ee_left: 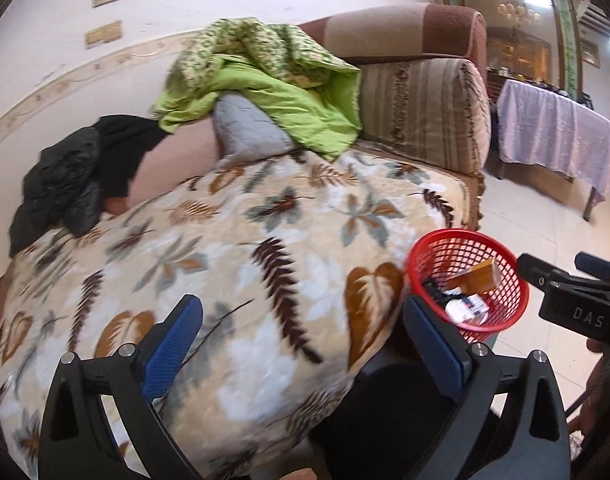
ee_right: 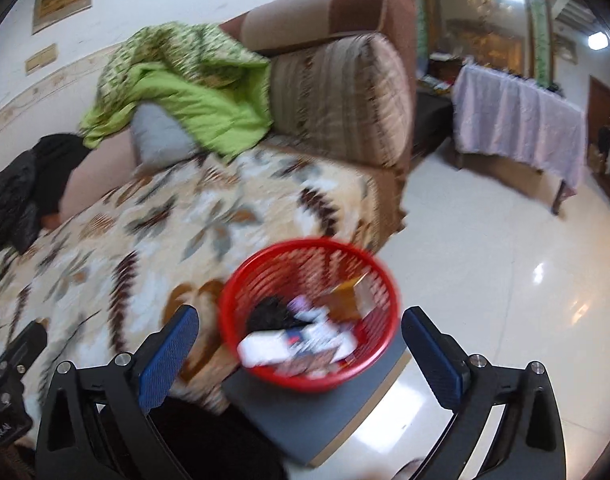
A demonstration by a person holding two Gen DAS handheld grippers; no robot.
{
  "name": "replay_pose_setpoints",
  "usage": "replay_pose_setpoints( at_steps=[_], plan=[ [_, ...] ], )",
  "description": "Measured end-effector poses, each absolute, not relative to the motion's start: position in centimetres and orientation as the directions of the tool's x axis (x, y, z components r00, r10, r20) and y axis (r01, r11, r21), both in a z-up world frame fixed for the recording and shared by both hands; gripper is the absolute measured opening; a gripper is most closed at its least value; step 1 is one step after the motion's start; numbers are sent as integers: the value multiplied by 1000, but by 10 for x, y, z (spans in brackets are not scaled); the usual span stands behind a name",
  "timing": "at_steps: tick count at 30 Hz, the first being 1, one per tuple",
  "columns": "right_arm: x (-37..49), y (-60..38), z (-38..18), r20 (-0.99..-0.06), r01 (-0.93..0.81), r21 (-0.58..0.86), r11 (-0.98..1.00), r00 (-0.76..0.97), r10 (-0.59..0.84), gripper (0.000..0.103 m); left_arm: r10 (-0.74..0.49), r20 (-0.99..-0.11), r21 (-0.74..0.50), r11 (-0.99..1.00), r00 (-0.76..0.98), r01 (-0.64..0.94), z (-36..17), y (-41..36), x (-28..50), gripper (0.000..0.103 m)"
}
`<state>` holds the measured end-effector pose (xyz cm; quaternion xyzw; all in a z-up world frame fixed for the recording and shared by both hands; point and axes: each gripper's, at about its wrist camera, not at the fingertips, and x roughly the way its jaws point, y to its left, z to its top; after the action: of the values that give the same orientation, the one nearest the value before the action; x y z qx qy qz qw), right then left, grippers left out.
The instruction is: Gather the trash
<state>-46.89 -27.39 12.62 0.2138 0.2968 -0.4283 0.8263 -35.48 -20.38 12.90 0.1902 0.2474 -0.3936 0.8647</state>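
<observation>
You are facing a sofa (ee_left: pixel 425 92) draped in a plush leaf-print blanket (ee_left: pixel 225 248), likely to protect it. The red mesh basket (ee_right: pixel 309 312) is sitting on a grey stool (ee_right: pixel 313 420) at the sofa's front corner, holding boxes and wrappers. Your left tongs (ee_left: pixel 301 344) and right tongs (ee_right: pixel 301 352) are both gaping empty.

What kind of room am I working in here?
Most likely a home living room: a striped sofa draped with a leaf-print blanket, framed pictures on the wall, and a cloth-covered table on a glossy tiled floor. The red basket holds collected trash.
</observation>
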Motion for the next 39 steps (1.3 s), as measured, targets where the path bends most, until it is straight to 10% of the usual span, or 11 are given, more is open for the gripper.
replay_pose_setpoints(
  at_steps=[39],
  plan=[
    [-464,-224,127,-658,794,35,607,476,-584,102,-434,-572,256,712,696,654,111,-155,-366,103]
  ],
)
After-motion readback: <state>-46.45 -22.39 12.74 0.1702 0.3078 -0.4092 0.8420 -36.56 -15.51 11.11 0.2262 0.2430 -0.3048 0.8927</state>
